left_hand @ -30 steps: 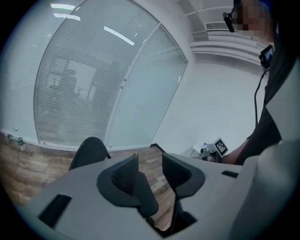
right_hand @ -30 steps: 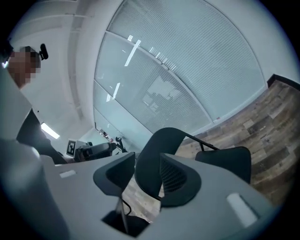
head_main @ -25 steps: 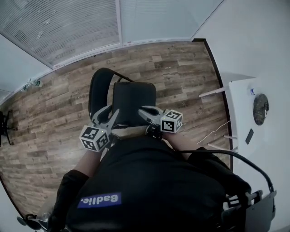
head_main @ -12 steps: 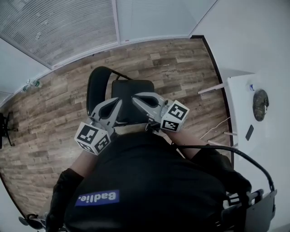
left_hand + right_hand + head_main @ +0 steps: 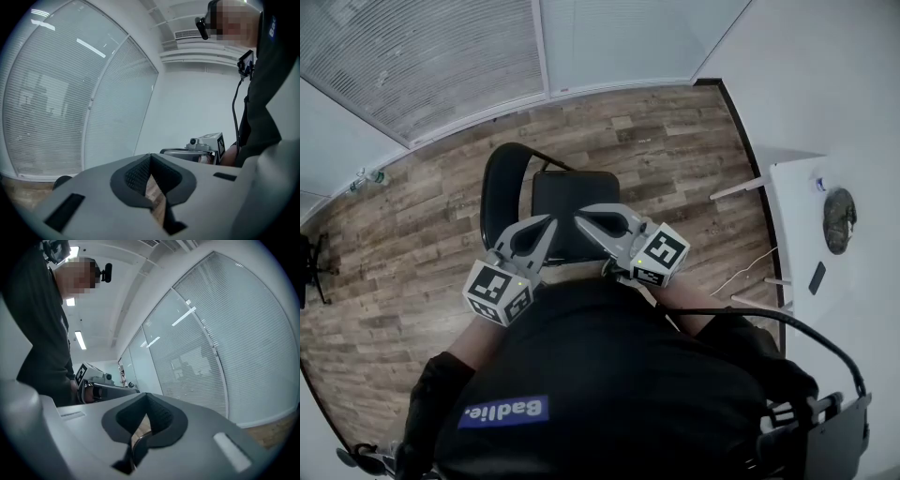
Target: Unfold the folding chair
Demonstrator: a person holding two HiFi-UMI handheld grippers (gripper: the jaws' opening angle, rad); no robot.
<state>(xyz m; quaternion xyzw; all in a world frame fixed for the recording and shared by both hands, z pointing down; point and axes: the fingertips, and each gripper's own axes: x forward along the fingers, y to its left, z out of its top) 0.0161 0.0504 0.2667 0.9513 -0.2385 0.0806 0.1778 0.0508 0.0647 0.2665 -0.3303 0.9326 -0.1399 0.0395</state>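
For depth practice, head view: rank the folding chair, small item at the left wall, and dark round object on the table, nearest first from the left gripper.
From the left gripper:
1. Folding chair, just beneath.
2. Small item, left, by the wall.
3. Dark round object, far right, on the table.

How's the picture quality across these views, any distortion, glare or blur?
Head view: sharp, evenly lit, chair crisp, floor bowed near the edges. Left gripper view: strong fisheye, dark corners, blinds curved, light streaks reflected in them. Right gripper view: same bowing, bright ceiling lights.
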